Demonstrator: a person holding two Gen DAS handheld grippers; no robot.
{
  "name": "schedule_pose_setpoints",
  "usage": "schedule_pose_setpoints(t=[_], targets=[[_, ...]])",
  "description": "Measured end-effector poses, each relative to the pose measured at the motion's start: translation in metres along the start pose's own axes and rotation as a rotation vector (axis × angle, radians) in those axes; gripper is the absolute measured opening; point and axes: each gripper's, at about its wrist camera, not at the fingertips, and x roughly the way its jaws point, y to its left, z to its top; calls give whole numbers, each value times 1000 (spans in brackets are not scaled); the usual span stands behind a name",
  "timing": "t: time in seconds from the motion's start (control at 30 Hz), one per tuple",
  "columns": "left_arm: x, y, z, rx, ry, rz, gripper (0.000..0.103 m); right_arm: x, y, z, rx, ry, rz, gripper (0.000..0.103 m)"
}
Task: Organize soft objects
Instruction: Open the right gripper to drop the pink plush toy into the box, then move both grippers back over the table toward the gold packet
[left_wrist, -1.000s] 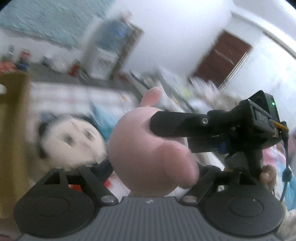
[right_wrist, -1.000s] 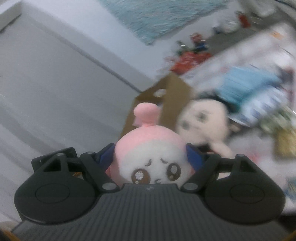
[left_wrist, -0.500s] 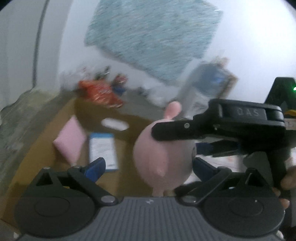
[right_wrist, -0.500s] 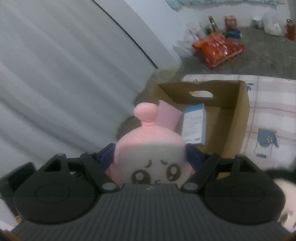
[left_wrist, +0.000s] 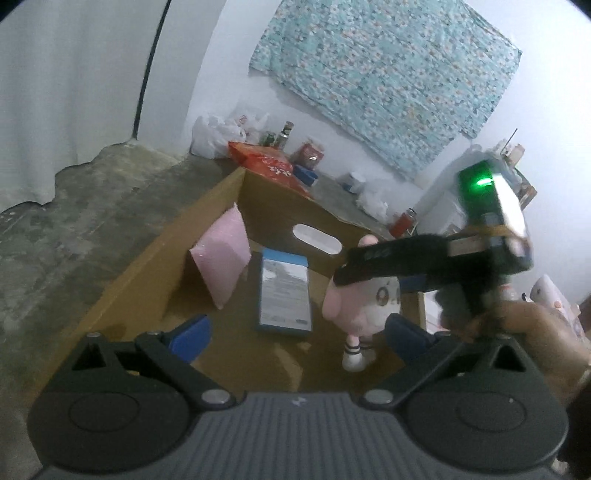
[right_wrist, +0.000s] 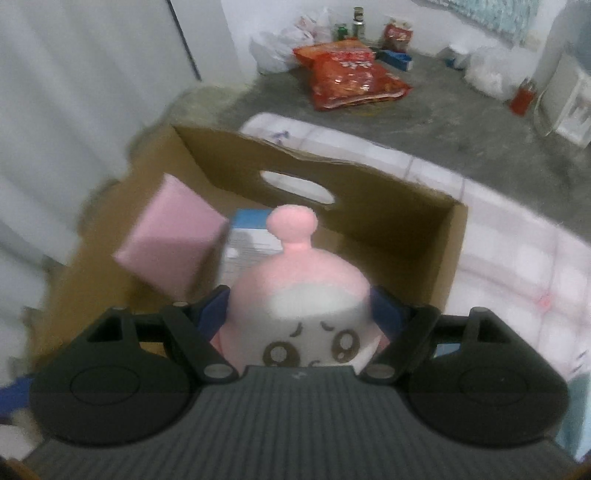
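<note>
The right gripper (right_wrist: 299, 317) is clamped on the pink plush doll (right_wrist: 303, 295), its blue pads pressing both sides of the doll's head, and it holds the doll above the open cardboard box (right_wrist: 448, 254), toward the box's right side. The left gripper (left_wrist: 295, 332) stands wide apart with nothing between its fingers, just over the box's near edge. Only the left wrist view shows the doll's full body: its striped sock (left_wrist: 354, 350) dangles near the box floor, with the person's hand (left_wrist: 535, 332) on the right gripper's handle. Only the right wrist view shows the doll's worried face close up and the checked pale blanket (right_wrist: 517, 266) beside the box's right wall. Inside the box, a pink packet (left_wrist: 221, 254) leans on the left wall and a blue-and-white packet (left_wrist: 284, 291) lies flat in the middle; bare floor remains at the near end and to the right of that packet. Beyond the handle-cutout wall sits a red snack bag (right_wrist: 351, 74) on the concrete floor (right_wrist: 461, 110).
</note>
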Motion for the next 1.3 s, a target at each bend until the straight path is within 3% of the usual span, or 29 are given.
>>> schedule_pose_setpoints(t=[0.27, 0.5, 0.63, 0.8, 1.03, 1.17, 1.3], targets=[[-8, 8, -2, 0, -17, 14, 101, 61, 21, 9, -61, 28, -187, 86], [-11, 12, 1, 9, -34, 15, 101, 52, 30, 7, -99, -1, -255, 89], [-17, 11, 2, 13, -48, 12, 101, 28, 21, 3, -80, -30, -237, 90], [-33, 0, -1, 37, -65, 3, 101, -18, 4, -14, -17, -73, -153, 90], [-66, -23, -12, 111, -92, -29, 101, -135, -43, -81, 119, -240, 88, 90], [-84, -46, -32, 186, -85, -88, 101, -209, -85, -154, 184, -370, 177, 91], [-91, -74, -60, 290, -44, -162, 101, -264, -136, -239, 265, -461, 184, 91]])
